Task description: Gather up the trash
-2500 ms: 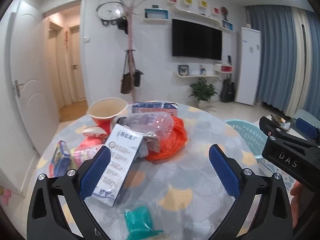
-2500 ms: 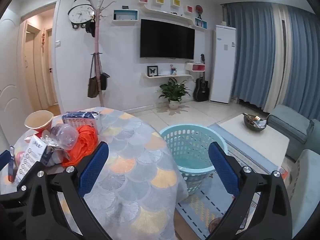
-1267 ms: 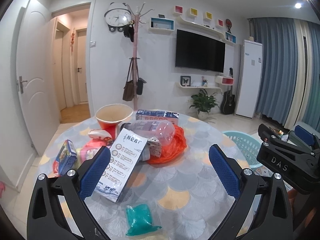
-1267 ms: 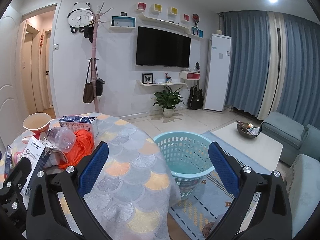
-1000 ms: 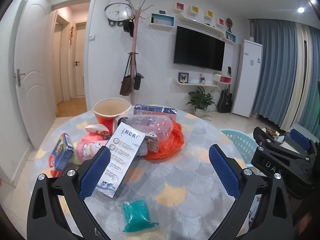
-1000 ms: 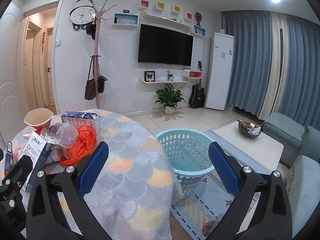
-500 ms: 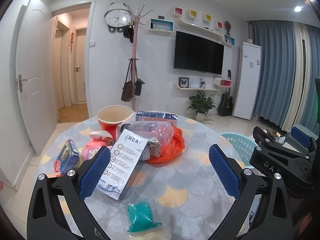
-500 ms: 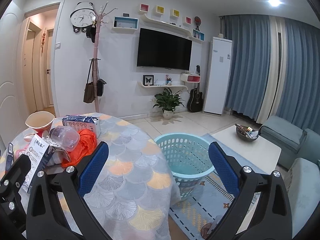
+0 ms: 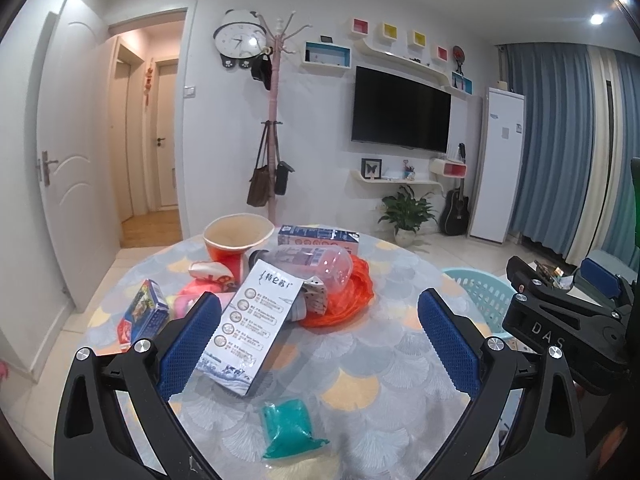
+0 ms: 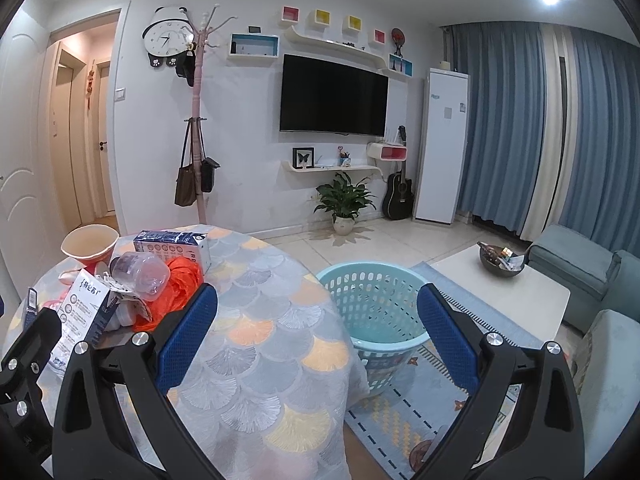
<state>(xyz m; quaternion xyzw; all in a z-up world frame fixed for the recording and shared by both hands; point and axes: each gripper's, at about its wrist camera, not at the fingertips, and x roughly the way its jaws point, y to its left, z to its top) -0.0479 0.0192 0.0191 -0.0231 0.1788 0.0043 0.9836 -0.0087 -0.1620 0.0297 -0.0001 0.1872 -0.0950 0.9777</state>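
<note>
Jaws of left gripper [image 9: 320,338] and right gripper [image 10: 318,334] gape wide, empty.

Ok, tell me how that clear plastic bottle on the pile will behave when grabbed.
The clear plastic bottle looks empty, so probably light. It lies on its side atop the orange bag, so a nudge may roll it. Its thin walls would likely buckle under a firm squeeze.

I can read only "DAS", in pale letters on the black body of my right gripper [image 9: 547,332]; the white carton's [image 9: 252,326] print stays illegible.
</note>
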